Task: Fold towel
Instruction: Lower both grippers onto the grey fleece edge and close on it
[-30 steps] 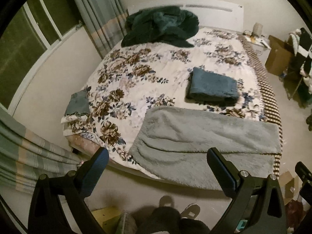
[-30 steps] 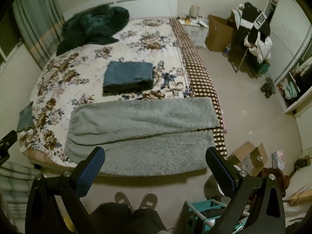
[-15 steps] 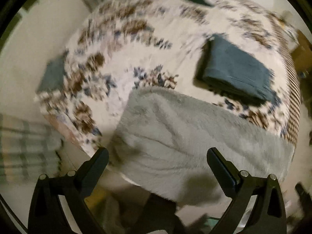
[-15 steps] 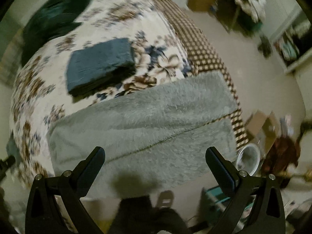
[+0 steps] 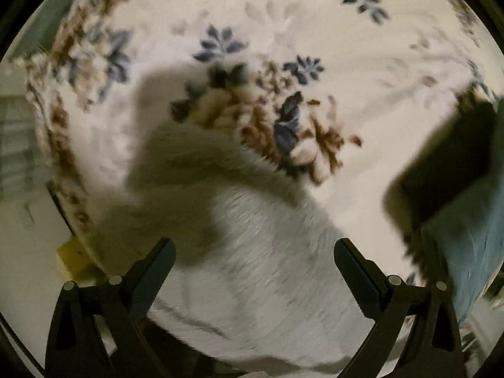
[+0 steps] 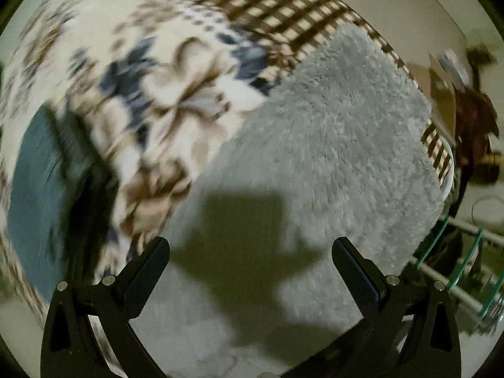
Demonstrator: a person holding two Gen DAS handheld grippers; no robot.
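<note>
Now both grippers have dropped down close to the bed. A second ago they hung high and you could see the whole room; now the cloth fills both views, and the pictures are smeared from the fast move.

The fluffy grey towel (image 6: 330, 132) lies flat on the flowered bedspread (image 5: 315, 31). In the right wrist view it fills the middle and lower right of the frame, with one end reaching the brown checked edge (image 6: 283, 9) at the top. In the left wrist view the towel (image 5: 267, 252) fills the bottom middle, and its other end sits in shadow at the centre left.

The left gripper (image 5: 255, 261) is spread wide with nothing in it. The right gripper (image 6: 252, 261) is spread wide too, and empty. Each throws a dark shadow on the towel.

A folded blue towel (image 6: 34, 189) sits at the left of the right wrist view.

I think each gripper is going for one end of the grey towel, to fold it again.
</note>
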